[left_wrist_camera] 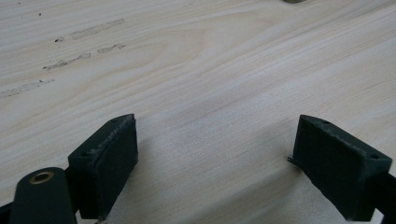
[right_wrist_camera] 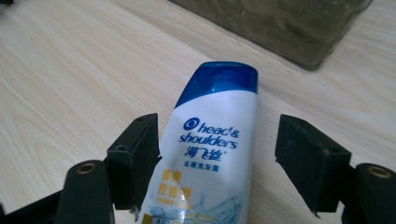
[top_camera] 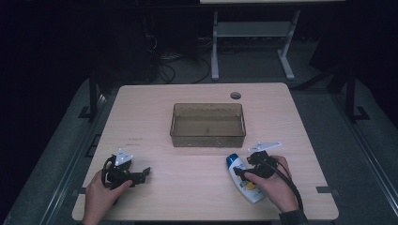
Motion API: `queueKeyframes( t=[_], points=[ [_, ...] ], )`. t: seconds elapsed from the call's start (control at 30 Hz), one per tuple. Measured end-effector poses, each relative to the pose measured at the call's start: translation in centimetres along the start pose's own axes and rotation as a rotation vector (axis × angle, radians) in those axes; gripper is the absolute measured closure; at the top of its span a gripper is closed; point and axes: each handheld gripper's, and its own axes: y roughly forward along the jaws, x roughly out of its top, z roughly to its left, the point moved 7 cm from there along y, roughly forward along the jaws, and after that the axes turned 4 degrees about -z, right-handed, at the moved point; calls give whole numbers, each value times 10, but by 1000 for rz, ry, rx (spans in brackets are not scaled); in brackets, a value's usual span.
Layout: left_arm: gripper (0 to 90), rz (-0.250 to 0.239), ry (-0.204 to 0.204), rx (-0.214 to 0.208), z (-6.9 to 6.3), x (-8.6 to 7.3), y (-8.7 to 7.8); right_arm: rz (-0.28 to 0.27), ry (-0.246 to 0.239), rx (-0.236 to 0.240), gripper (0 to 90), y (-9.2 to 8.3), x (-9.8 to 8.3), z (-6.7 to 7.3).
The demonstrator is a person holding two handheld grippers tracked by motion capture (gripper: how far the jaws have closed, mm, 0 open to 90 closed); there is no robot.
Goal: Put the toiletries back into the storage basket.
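Bottle lies flat on the desk, between the jaws of my right tool, blue cap pointing ahead and away from it; the left jaw sits right against the bottle's side, while the right jaw stands off with a clear gap of bare wood, so the pads are not pressing and I read this tool as open, nothing gripped; from the high view the bottle sits just left of the right tool and my hand; ahead of that tool, past the cap, stands the brown bin, close but apart from the bottle; in the high view the bin sits mid-desk, beyond both tools; my left tool is spread wide over bare wood, with nothing between its jaws; it lies low by the near left edge, well apart from bottle and bin.
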Motion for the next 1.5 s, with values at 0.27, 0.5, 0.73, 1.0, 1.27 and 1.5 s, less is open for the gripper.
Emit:
queueKeyframes(
  t=[0.27, 0.5, 0.73, 1.0, 1.27, 1.5],
  points=[
    [128, 0, 0, 0, 0, 0, 0, 24, -21, -10, 259, 10, 0, 7],
    [128, 1, 1, 0, 0, 0, 0, 48, -29, -30, 221, 21, -3, 7],
    [128, 2, 2, 0, 0, 0, 0, 83, -68, -58, 205, 31, -7, 11],
    [128, 2, 3, 0, 0, 0, 0, 125, -99, -85, 180, 39, -12, 14],
    [128, 0, 3, 0, 0, 0, 0, 120, -87, -99, 267, 38, -10, 14],
    [128, 0, 3, 0, 0, 0, 0, 124, -78, -101, 318, 37, -9, 13]
  ],
)
